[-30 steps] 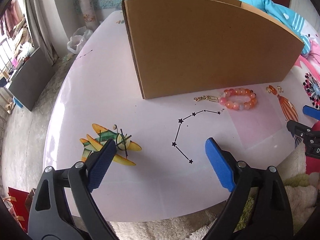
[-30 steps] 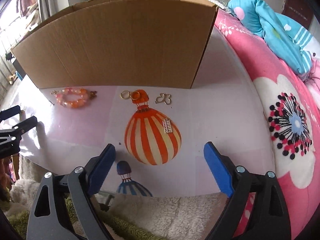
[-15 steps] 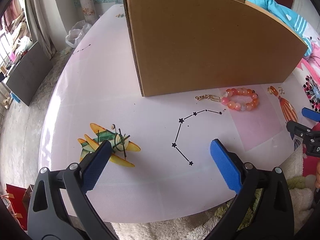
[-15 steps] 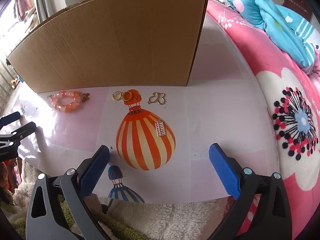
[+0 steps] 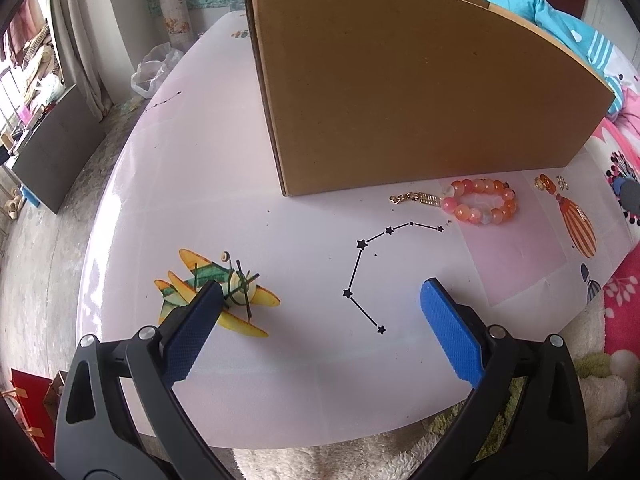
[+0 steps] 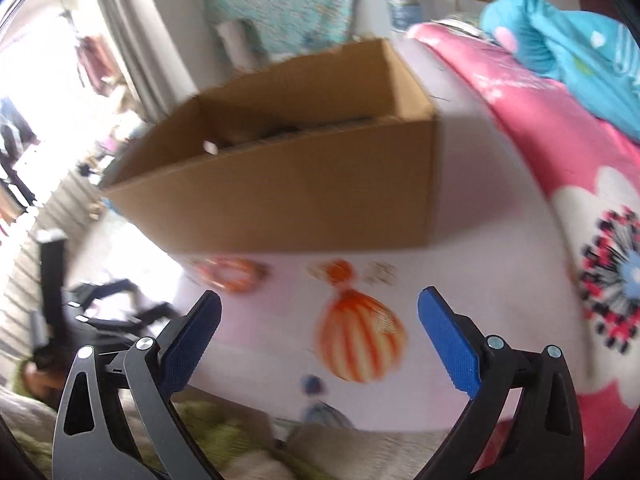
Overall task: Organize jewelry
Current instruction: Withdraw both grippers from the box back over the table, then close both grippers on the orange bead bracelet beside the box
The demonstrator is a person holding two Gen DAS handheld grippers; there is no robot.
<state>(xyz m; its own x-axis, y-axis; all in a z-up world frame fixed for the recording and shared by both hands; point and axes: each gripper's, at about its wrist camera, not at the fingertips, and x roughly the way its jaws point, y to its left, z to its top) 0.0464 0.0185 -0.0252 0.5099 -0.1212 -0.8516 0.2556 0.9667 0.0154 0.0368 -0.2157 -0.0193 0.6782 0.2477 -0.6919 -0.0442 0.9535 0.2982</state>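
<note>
Found the left tool [image 5: 320, 290] spread wide and holding nothing, hovering in front of the cardboard box [image 5: 400, 92] above the near part of the tabletop [image 5: 200, 200]. Saw a broad bare band of tabletop between the box's front wall and the near rim, a wide strip to the box's left reaching a curved edge, and fleecy fabric [image 5: 320, 460] just past the near rim. Spotted the bead bracelet [image 5: 480, 202] lying flat just in front of the box's front wall, toward its right end, apart from the wall. Noted its gold chain [image 5: 412, 199] stretched out leftward from the beads, so the long axis ran roughly along that wall, with the bead ring at the right end. Made out small gold pieces [image 5: 550, 182] farther right, near the box's right corner. Found the right tool [image 6: 319, 298] likewise spread wide and empty, high in front of the box [image 6: 300, 192], looking over its rim; contents too blurred to tell. Saw the bracelet [image 6: 228, 276] and gold pieces [image 6: 380, 274] only as smears before the front wall. Noted a narrower strip right of the box, bounded by the pink bed [image 6: 560, 160].
</note>
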